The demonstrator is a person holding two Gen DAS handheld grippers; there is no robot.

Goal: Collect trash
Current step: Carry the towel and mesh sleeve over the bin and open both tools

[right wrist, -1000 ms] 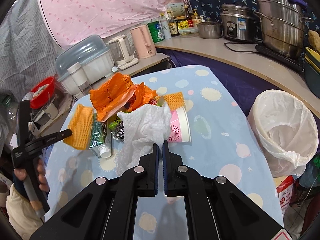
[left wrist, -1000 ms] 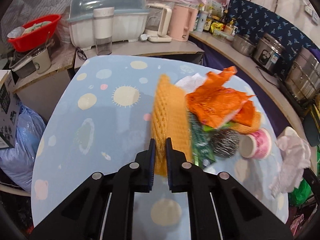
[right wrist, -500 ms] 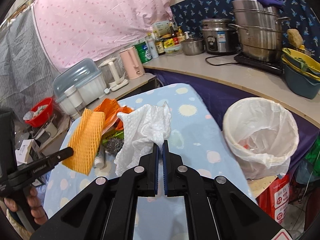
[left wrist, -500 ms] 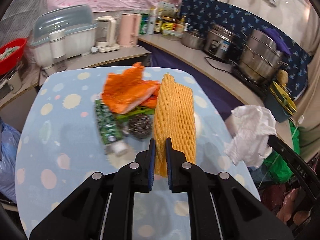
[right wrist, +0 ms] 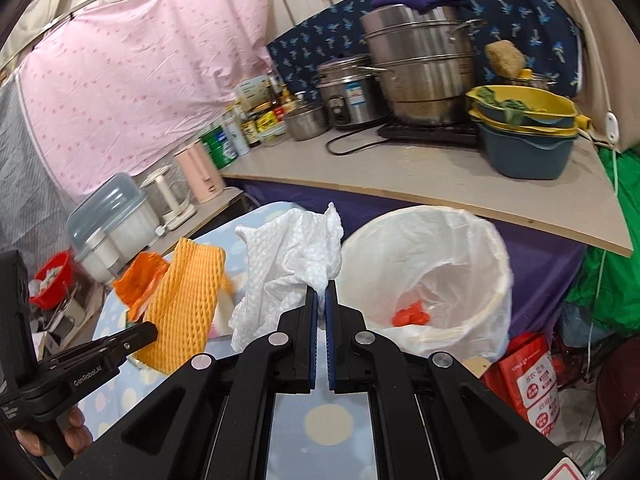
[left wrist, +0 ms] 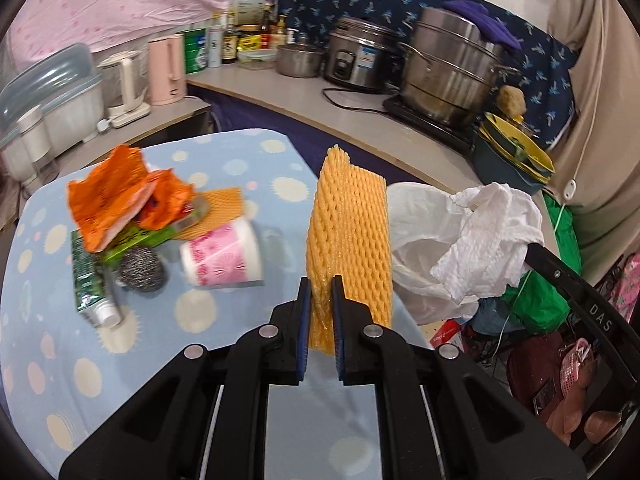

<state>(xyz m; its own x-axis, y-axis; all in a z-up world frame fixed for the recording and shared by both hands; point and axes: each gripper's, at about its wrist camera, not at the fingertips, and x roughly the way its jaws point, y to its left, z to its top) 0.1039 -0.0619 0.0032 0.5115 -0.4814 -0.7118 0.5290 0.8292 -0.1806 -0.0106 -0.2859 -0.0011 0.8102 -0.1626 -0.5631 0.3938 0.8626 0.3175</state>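
Got my right gripper (right wrist: 321,296) jaws clamped on the tissue (right wrist: 288,256) and left gripper (left wrist: 320,292) jaws on the foam net (left wrist: 348,232), bin (right wrist: 432,264) sits just ahead-right, right hand nearer.

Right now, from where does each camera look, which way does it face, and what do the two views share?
Left wrist: on the left gripper, looking down over the table; own fingers clamp the yellow foam net.
Right wrist: on the right gripper, facing the trash bin; own fingers pinch the white paper towel, and a hand shows.
Shared: net, towel, bin, counter pots.
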